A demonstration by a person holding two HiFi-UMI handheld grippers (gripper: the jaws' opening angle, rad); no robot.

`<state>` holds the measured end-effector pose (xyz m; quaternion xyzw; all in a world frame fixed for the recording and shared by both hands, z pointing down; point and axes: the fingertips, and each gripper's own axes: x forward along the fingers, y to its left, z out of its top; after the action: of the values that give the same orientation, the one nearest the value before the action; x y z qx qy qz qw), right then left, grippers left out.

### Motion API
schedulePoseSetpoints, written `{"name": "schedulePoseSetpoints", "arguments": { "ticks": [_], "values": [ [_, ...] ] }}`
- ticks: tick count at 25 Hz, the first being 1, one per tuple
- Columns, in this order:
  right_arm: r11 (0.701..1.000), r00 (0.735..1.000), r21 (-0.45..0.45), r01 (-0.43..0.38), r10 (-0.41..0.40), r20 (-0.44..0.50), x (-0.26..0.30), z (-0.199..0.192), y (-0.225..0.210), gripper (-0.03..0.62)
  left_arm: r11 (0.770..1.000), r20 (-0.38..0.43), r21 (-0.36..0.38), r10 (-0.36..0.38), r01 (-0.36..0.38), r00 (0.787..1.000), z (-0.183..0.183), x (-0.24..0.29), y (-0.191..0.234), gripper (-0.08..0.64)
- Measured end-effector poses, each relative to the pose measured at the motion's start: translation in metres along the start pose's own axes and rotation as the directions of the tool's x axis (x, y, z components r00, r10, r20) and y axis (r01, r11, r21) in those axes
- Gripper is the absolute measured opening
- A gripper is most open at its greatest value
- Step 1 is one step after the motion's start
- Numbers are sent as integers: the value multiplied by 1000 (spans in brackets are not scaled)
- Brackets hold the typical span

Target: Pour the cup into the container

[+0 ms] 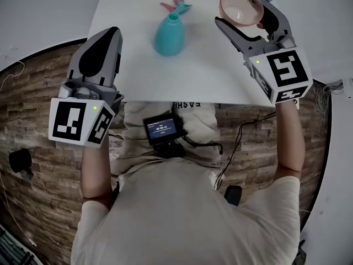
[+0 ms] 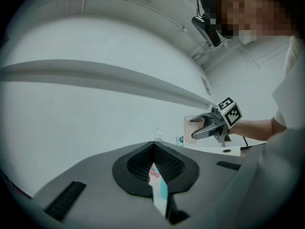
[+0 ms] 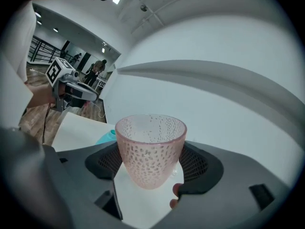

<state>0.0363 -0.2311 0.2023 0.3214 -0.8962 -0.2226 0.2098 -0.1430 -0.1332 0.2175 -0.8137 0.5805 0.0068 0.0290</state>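
holding the pink dimpled cup (image 3: pixel 150 149) by its wall, the right gripper (image 3: pixel 152 162) has its two jaws spread wide and pressed on opposite sides of it, a little below the middle. the cup stands about upright with its mouth open to the top, over the far right part of the white table (image 1: pixel 132 76) and, as far as i can tell, lifted clear of it.

by the look of it the cup is stiff, thin-walled and light, glass or hard plastic, so it could crack under a hard squeeze. the dimples should give the pads some bite, but the wall narrows toward the foot, so a loose hold might let it slip when tipped. the present hold across the mid-wall seems the right place.

to its left on the table stands the teal bottle (image 1: pixel 168 36), the likely container, neck open; its spray head (image 1: pixel 176 5) lies just behind it. that neck is narrow, so i judge the pour will need the cup's lip close above it.

the left gripper (image 1: pixel 110 35) hangs at the table's near edge, well apart from the bottle, jaws together and empty.

the right gripper view alone shows the pads' contact and the cup's texture, though not whether anything is inside. the left gripper view shows the cup from the side, with its tilt and the gap under it. only the head view lays out cup, bottle and both grippers together.
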Motion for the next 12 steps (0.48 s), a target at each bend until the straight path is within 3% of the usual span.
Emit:
{"name": "schedulePoseSetpoints", "arguments": {
  "ticks": [7, 12],
  "values": [
    [987, 999, 160, -21, 13, 51, -9, -23, -5, 367, 1000, -17, -14, 13, -13, 1000, -4, -1, 9, 9],
    [976, 998, 217, -17, 2, 67, -16, -32, -11, 367, 999, -15, -28, 27, -28, 1000, -7, -4, 14, 9]
  ]
}}
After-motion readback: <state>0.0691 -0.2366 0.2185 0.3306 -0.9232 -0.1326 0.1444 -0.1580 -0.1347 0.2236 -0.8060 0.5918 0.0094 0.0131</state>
